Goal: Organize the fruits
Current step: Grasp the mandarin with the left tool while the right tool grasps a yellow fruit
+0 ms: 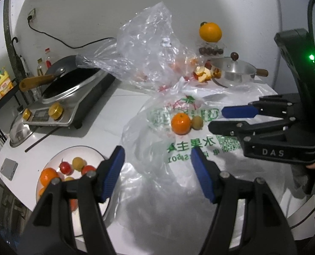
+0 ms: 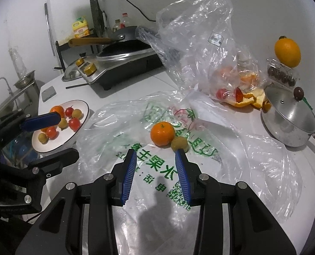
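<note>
An orange (image 2: 162, 136) and a small yellow-green fruit (image 2: 179, 144) lie touching on a flat printed plastic bag (image 2: 157, 170); they also show in the left wrist view, orange (image 1: 180, 123) and small fruit (image 1: 197, 122). My right gripper (image 2: 155, 152) is open and empty just short of them. My left gripper (image 1: 157, 150) is open and empty over the bag, beside a white plate (image 1: 57, 157). The plate (image 2: 80, 105) holds an orange, red tomatoes and small yellow fruits.
A crumpled clear bag (image 2: 200, 42) with fruit and orange peel (image 2: 249, 97) stands behind. A steel pot with lid (image 2: 289, 119) sits at right, an orange (image 2: 287, 52) on a box of dark fruit above it. An induction cooker with wok (image 2: 123, 57) stands at back left.
</note>
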Motion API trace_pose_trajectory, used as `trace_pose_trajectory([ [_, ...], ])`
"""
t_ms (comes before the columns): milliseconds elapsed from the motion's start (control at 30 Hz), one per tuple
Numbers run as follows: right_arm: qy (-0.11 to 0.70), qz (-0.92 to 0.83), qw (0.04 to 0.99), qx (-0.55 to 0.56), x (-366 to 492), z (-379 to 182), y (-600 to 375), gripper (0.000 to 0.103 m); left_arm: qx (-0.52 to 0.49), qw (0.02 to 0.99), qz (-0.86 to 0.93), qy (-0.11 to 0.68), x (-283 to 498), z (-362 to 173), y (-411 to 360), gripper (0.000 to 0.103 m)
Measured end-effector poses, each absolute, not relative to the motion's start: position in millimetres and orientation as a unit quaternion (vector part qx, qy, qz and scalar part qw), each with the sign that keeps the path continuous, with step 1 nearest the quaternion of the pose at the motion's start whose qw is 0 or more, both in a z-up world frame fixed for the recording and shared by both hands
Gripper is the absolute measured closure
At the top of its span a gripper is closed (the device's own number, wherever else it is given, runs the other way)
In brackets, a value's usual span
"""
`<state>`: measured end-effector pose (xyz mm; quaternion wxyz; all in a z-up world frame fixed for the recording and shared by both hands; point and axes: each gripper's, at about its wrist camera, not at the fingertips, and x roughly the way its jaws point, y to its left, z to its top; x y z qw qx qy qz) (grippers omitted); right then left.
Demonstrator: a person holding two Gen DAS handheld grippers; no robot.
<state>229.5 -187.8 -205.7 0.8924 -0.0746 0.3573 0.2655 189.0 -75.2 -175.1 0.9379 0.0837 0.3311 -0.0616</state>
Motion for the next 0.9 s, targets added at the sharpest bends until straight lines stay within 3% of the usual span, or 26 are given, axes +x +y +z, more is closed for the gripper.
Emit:
trace_pose_trajectory([
  [900,0.405,0.234,0.877,-0.112,296,-247,-171,0.071,0.056,0.932,-0.093,0.346,242,-200,-70,0.037],
])
